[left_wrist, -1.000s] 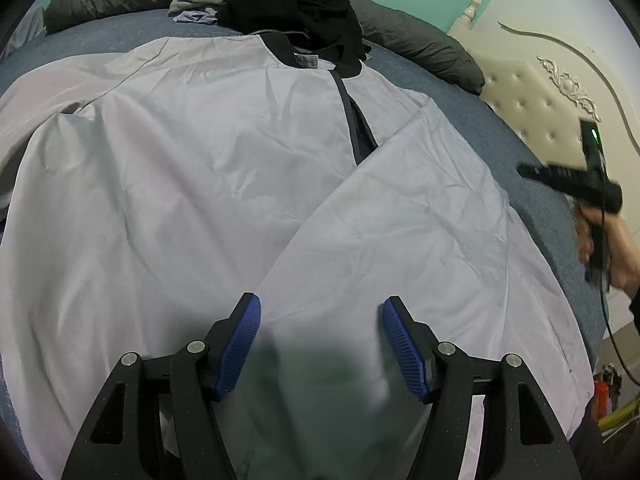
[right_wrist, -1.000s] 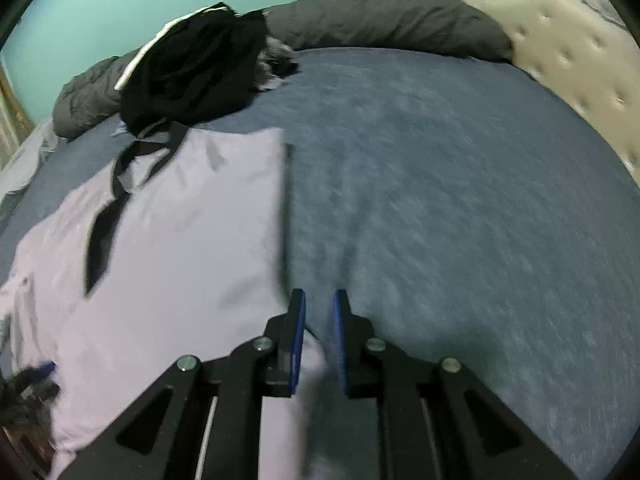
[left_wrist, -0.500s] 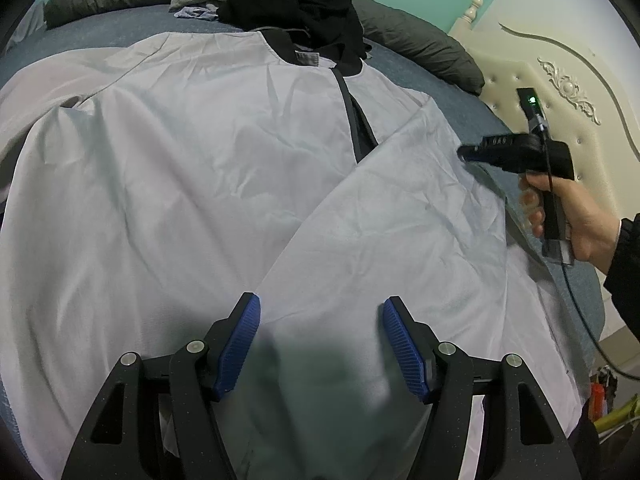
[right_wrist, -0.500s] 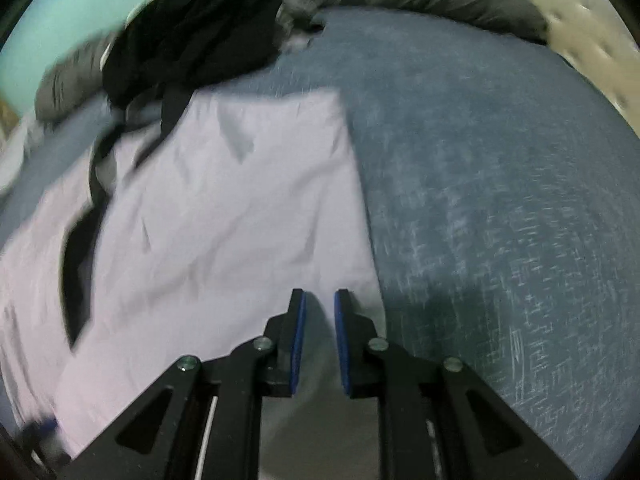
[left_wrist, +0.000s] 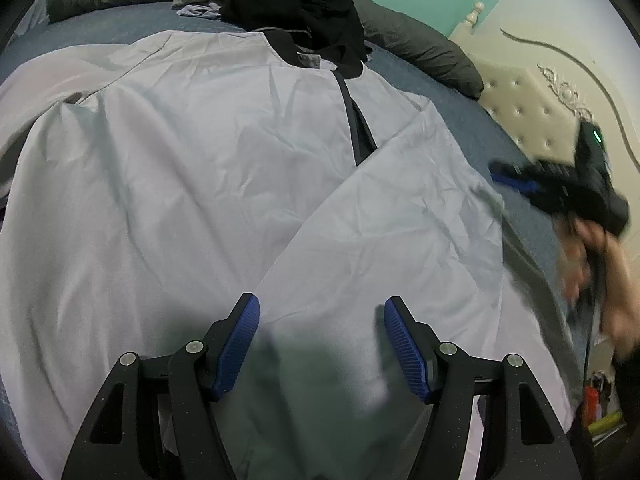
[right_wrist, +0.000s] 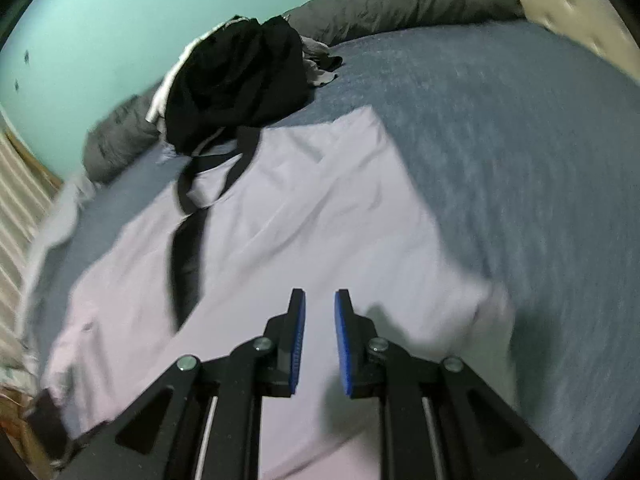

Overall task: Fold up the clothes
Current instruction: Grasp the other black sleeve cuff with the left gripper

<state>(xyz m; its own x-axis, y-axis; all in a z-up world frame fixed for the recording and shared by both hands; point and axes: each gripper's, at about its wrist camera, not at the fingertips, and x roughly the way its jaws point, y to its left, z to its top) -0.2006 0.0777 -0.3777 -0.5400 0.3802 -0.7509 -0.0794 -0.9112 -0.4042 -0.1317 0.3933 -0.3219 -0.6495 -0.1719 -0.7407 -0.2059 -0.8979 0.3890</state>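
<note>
No text, brand or number can be read in either view; the neck label (left_wrist: 309, 60) on the pale grey garment (left_wrist: 180, 168) is too small and blurred to make out.

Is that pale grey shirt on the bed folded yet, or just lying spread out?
Partly folded: the grey shirt lies spread flat, with its right side laid diagonally over the front.

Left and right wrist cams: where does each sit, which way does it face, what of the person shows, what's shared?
Left wrist: on the left gripper, jaws wide, angled down over the shirt; the right gripper and a blurred hand show at right.
Right wrist: on the right gripper, jaws narrow, nothing between them, angled down at the shirt's edge; no hand visible.
Shared: shirt, black clothes pile, bed, pillow.
</note>
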